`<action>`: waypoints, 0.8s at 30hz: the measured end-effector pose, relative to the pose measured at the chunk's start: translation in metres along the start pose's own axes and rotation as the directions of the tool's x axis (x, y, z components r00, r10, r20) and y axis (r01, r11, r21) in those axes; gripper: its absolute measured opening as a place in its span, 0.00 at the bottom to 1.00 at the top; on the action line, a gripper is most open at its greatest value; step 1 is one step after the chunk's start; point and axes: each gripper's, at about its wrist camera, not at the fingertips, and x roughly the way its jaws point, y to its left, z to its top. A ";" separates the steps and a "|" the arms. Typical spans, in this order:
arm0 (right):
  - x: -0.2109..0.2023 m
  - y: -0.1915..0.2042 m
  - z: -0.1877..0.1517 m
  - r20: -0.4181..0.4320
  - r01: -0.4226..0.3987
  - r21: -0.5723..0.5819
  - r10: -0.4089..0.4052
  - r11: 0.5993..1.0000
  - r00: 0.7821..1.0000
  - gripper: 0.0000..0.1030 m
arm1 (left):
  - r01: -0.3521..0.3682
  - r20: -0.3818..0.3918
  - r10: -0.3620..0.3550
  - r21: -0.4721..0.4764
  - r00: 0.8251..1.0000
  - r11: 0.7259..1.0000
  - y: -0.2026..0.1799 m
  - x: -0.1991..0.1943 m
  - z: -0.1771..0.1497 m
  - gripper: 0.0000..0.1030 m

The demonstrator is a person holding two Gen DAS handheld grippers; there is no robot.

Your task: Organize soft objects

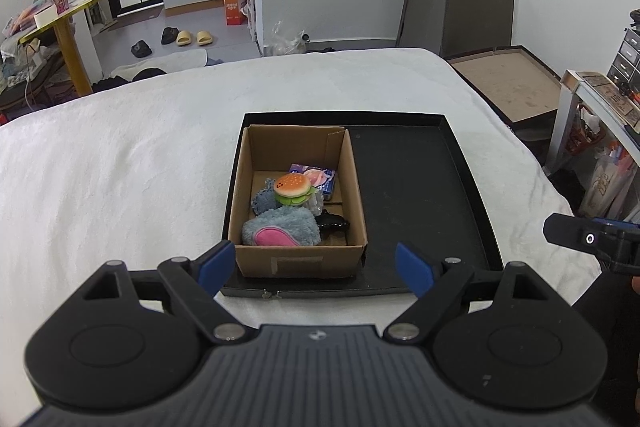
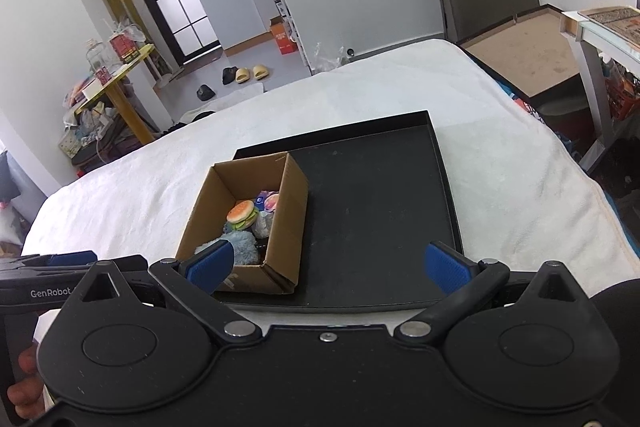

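The soft toys (image 1: 294, 205) lie together in the cardboard box (image 1: 298, 261) on the black tray (image 1: 420, 195) on the bed. Both the left tongs (image 1: 316, 267) and the right tongs (image 2: 328, 267) are spread wide, grasping nothing. Sorting looks finished; next, I think, only drawing away remains.

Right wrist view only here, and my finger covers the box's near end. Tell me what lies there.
Observer: A fluffy blue toy with a pink patch lies against the near wall of the box.
Operator: Report what's next to it.
Observer: A black item sits in the near right corner, right beside the toy.
Operator: Give me the left gripper's state.
Observer: The left gripper is open and holds nothing.
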 end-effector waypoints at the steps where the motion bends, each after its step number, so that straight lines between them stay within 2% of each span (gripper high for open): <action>1: -0.001 0.001 -0.001 0.000 -0.002 -0.001 0.002 1.000 1.000 1.00 | -0.002 0.000 0.002 -0.003 1.000 1.000 0.000 0.000 -0.001 0.84; 12: -0.009 0.003 -0.010 -0.009 -0.001 -0.045 0.001 0.999 1.000 1.00 | -0.025 0.005 0.025 -0.003 1.000 1.000 0.000 -0.012 -0.007 0.84; 24: -0.014 0.001 -0.012 -0.023 -0.031 -0.034 0.030 0.999 0.999 1.00 | -0.023 0.020 0.024 -0.021 1.000 1.000 0.004 -0.017 -0.011 0.84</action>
